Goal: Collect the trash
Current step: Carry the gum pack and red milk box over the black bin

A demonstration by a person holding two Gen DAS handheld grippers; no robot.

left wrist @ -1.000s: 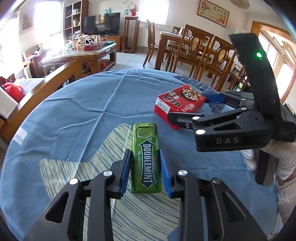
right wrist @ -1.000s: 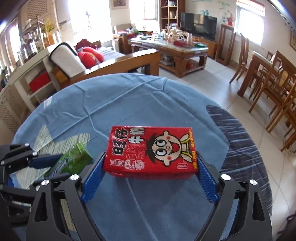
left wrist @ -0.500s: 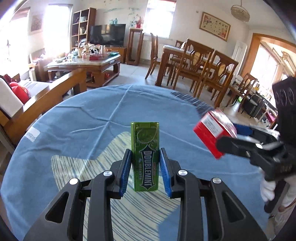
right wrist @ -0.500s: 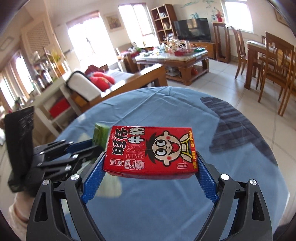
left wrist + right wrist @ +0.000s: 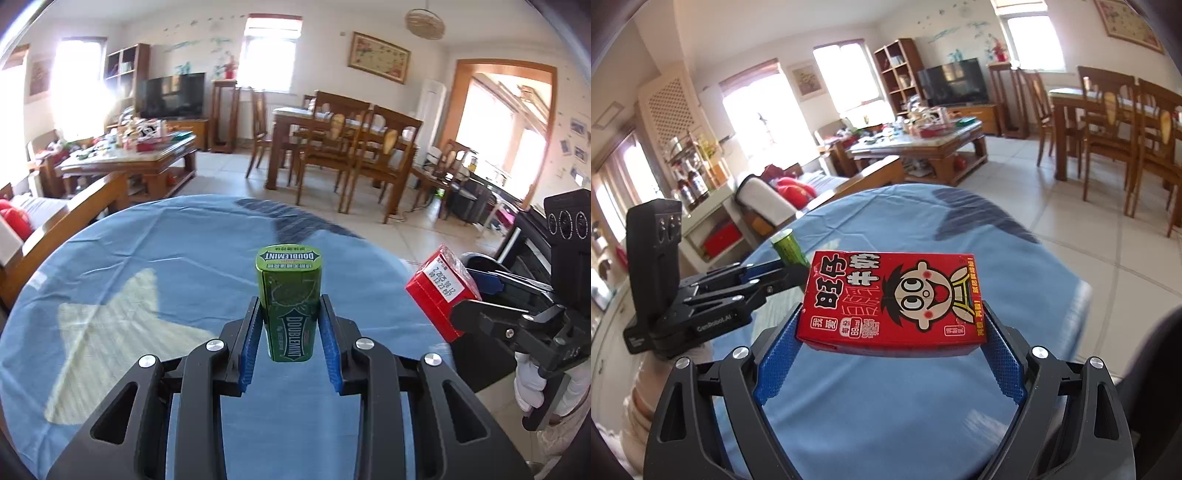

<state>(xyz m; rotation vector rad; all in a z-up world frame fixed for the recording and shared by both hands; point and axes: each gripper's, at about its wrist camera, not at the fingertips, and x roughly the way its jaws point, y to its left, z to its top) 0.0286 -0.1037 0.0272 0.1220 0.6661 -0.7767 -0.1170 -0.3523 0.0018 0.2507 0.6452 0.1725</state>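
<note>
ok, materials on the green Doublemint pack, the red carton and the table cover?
Green Doublemint pack: glossy, rounded corners, a seam under the lid; probably plastic or tin, can't tell which. Red carton: printed paperboard, semi-gloss, sharp folded edges, date sticker on one end. Table cover: matte blue woven cloth, soft creases.

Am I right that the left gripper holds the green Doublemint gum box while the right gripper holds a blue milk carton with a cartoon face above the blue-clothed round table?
Not quite: the carton is red, not blue. The right wrist view shows the right gripper clamped on a red milk carton with a cartoon face. The rest stands: the left gripper holds the green Doublemint gum box above the blue-clothed round table.
</note>
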